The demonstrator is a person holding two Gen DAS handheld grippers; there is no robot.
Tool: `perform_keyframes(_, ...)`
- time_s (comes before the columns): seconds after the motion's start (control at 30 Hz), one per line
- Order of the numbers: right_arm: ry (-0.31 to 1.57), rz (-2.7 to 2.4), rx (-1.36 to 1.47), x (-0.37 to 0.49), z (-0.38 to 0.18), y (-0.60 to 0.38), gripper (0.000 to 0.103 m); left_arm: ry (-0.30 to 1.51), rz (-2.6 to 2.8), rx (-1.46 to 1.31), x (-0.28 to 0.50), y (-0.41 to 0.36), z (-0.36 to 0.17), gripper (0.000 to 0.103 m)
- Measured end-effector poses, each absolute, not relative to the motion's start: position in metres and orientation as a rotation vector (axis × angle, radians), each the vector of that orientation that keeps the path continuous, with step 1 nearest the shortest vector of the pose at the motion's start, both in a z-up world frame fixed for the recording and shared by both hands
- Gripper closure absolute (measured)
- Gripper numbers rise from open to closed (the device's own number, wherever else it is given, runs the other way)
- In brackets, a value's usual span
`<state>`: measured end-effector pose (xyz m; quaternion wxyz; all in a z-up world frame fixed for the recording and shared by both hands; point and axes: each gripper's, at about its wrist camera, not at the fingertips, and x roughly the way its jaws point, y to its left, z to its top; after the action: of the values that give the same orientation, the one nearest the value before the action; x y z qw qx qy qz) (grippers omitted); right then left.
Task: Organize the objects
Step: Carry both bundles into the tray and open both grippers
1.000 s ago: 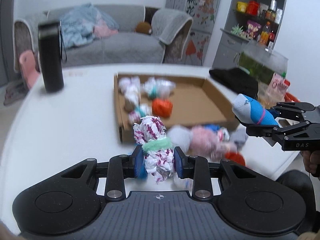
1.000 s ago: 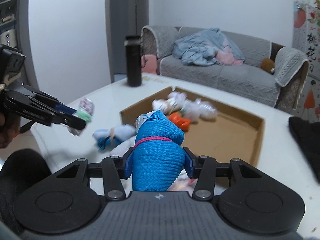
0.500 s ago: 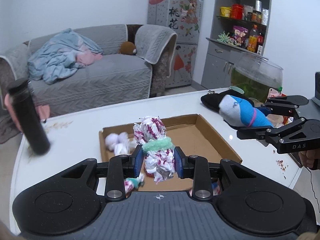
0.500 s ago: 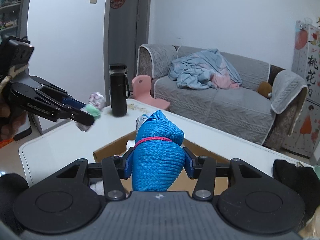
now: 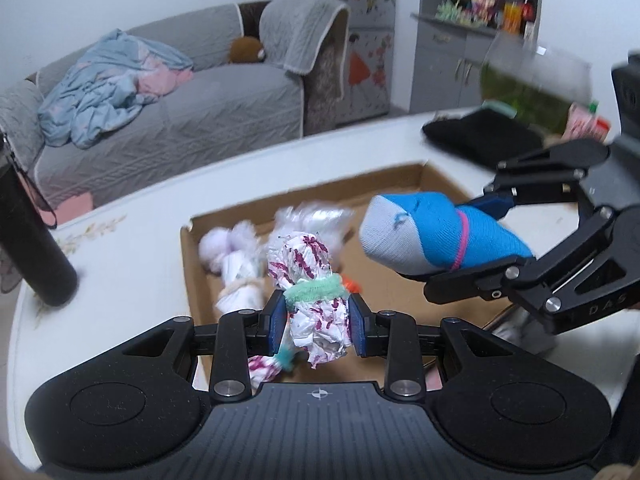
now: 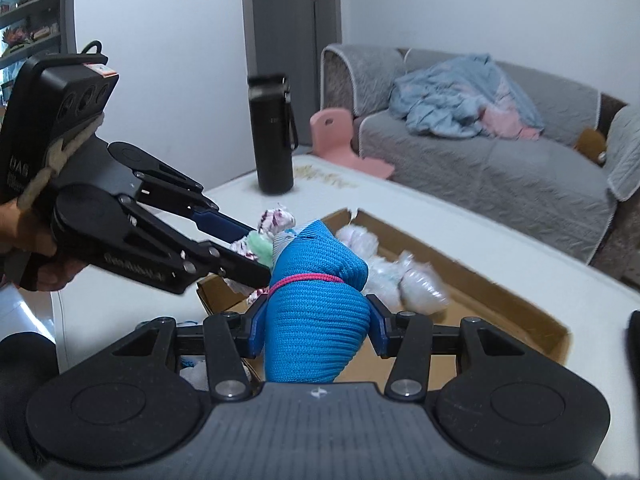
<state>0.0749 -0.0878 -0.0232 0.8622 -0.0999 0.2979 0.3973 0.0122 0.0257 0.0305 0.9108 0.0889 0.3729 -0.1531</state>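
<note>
Nearest in the left wrist view, the left hand-held gripper (image 5: pixel 316 322) is clamped on a white bundle with purple marks (image 5: pixel 310 296), gripped just below its green band (image 5: pixel 314 286). In the right wrist view, the right hand-held gripper (image 6: pixel 316 320) is closed on a rolled blue sock (image 6: pixel 318 316), tied with a pink band (image 6: pixel 308 279). Both bundles are held in the air over the near part of the cardboard tray (image 5: pixel 424 176), close together, the blue sock just to the right of the white one.

The step in hand is judged to be the placing of both bundles in the tray. It is best done with each bundle lowered to bare cardboard before the jaws are opened, so that nothing bounces out over the low wall. The two grippers should be kept apart on the way down; their fingers are near enough to clash. The right part of the tray floor looks bare and suits the sock.

Farther in, pale bundles (image 5: pixel 236 256) lie along the tray's left wall. Beyond, a black bottle (image 5: pixel 28 236) stands near the surface's left edge, and a dark cloth (image 5: pixel 480 140) lies toward the far right corner.
</note>
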Motion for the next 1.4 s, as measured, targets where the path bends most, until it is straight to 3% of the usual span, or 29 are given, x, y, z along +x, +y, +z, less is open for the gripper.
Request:
perform_keyframes(0.63, 0.767, 0.896, -0.288, 0.08, -0.069, -0.061, 0.057, 0.894, -0.321, 0.322, 0.016, 0.032, -0.019, 0.064)
perform_keyframes(1.17, 0.892, 0.806, -0.342, 0.082, -0.072, -0.043, 0.053, 1.069, -0.239, 0.186, 0.034, 0.033, -0.023, 0.064)
perform_keyframes(1.33, 0.908, 0.782, -0.353, 0.083, -0.068, -0.042, 0.054, 1.093, -0.2, 0.146, 0.036, 0.034, -0.021, 0.058)
perform_keyframes(1.4, 0.909, 0.772, -0.351, 0.083, -0.067, -0.043, 0.053, 1.094, -0.174, 0.138, 0.035, 0.035, -0.02, 0.05)
